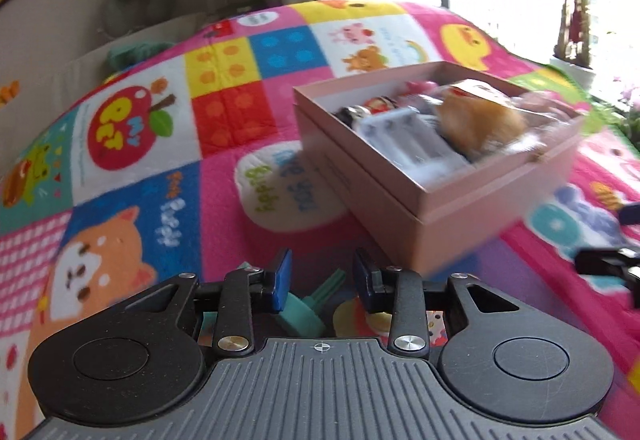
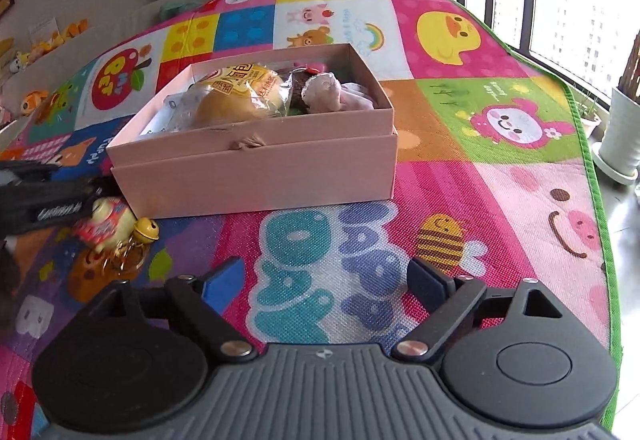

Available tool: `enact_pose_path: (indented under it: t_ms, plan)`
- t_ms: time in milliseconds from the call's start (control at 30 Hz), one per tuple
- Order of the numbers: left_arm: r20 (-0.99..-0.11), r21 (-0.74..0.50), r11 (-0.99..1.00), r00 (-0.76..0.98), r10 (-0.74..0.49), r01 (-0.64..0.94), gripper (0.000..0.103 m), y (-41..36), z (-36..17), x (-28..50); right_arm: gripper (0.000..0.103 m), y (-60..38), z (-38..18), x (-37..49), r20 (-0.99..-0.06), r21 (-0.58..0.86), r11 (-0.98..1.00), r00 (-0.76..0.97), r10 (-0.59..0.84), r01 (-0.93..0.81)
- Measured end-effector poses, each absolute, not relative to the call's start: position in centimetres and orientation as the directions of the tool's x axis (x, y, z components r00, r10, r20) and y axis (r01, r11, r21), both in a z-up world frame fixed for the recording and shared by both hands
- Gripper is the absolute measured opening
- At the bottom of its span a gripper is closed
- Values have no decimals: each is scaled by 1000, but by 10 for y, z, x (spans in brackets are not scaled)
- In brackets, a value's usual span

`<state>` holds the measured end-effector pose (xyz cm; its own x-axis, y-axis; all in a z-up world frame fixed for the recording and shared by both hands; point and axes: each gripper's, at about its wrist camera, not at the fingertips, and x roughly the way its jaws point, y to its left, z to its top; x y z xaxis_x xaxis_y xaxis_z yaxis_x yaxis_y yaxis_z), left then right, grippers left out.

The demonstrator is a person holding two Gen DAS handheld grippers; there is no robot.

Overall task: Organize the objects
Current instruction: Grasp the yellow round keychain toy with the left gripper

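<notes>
From the left wrist, the left gripper (image 1: 322,272) hangs low over the patchwork play mat (image 1: 224,176), near the mat's near edge. Its blue pads stand close together with only a narrow gap. A teal plastic piece (image 1: 308,314) lies in and under that gap, but this blurred view does not show whether the pads press on it. Ahead and to the right, toward the middle of the mat, sits the open pink box (image 1: 460,224), seen corner-on. It holds a wrapped golden bun (image 1: 476,124) toward its right end and a white pack (image 1: 404,144) beside the bun, with smaller things behind them that are too blurred to name. From the right wrist, the right gripper (image 2: 324,280) has its claw spread wide with nothing between the pads, only the mat's big blue letters below. The box lies ahead, left of the mat's middle and well away from the green right edge. The bun is in its left half and a pale plush toy (image 2: 324,90) in its right half. A yellow keychain figure with a small bell (image 2: 114,224) rests on the mat just beside the box's near left corner, next to the black body of the left gripper at the picture's left border.
</notes>
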<state>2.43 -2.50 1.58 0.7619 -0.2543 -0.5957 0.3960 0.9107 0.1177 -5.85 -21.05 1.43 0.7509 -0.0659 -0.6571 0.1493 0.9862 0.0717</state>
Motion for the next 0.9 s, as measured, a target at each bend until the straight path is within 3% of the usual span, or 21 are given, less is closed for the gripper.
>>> enact_pose_path:
  t_ms: [400, 700, 900]
  plan:
    - [-577, -242, 905, 697, -425, 351, 37, 34, 30, -35, 99, -211, 13, -54, -673, 56, 982, 733, -98, 183]
    - [-587, -151, 878, 673, -450, 455, 38, 54, 30, -62, 103, -213, 13, -54, -674, 70, 980, 733, -90, 185]
    - [-574, -164, 846, 648, -501, 508, 38, 39, 36, -69, 103, -216, 13, -56, -669, 92, 979, 739, -76, 184]
